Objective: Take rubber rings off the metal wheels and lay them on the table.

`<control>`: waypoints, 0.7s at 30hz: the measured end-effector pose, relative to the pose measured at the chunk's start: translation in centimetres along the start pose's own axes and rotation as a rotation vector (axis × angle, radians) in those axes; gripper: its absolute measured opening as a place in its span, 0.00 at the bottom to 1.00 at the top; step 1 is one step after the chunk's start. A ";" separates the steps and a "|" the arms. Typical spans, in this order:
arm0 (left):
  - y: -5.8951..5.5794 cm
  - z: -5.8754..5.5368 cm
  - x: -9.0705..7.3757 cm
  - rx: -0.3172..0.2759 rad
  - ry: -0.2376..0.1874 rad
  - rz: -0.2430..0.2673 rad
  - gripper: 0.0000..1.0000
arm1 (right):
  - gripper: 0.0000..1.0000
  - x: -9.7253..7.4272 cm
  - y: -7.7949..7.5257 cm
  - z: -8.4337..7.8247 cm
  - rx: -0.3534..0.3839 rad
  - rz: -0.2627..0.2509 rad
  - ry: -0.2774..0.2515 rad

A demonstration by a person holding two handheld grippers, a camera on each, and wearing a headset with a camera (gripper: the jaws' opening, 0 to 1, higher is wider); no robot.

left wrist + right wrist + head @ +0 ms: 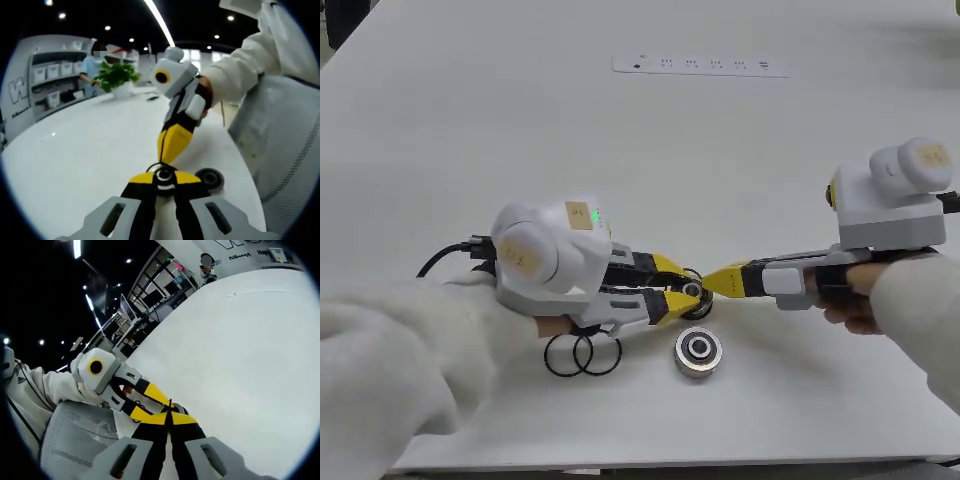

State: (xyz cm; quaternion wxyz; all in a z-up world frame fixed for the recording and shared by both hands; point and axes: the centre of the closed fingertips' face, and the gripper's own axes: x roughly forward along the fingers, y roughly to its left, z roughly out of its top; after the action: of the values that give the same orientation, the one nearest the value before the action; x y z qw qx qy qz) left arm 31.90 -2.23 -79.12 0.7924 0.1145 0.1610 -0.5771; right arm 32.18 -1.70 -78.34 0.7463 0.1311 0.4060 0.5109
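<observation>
A white fleece sleeve [390,370] fills the near corner, resting on the broad white counter [620,140]. From it reaches the left gripper [688,290], its jaws clenched on a small metal wheel [165,175] held just above the counter. The right gripper [710,280] meets it nose to nose. Its jaws are pressed together at the wheel's edge and seem to pinch a rubber ring [152,165], which shows as a thin black loop lifting away from the rim. A power strip [700,66] lies well apart, near the far edge. A second wheel [698,351] lies flat on the counter just in front of the two grippers. Two loose rings [582,354] lie overlapping beside it, below the left gripper.

The step in hand looks like peeling a ring off the held wheel. Next, the right gripper likely has to draw the loop clear over the rim while the left holds the wheel steady. Then it can set the ring down by the other two.
</observation>
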 end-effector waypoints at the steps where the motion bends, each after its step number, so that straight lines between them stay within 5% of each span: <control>1: 0.0 0.0 0.0 -0.001 0.000 0.001 0.14 | 0.00 0.0 0.0 0.0 0.000 0.000 0.000; 14: -0.1 0.1 0.0 0.018 0.046 0.011 0.15 | 0.00 -0.1 0.0 0.1 0.002 -0.005 -0.002; 21: 0.0 1.1 -0.5 0.008 0.035 0.008 0.19 | 0.00 -0.3 -0.1 0.3 0.007 -0.009 -0.010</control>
State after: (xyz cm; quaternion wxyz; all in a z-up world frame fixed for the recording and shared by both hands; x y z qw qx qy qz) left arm 31.94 -2.21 -77.93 0.7914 0.1285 0.1719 -0.5724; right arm 32.37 -1.91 -78.08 0.7503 0.1346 0.4045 0.5053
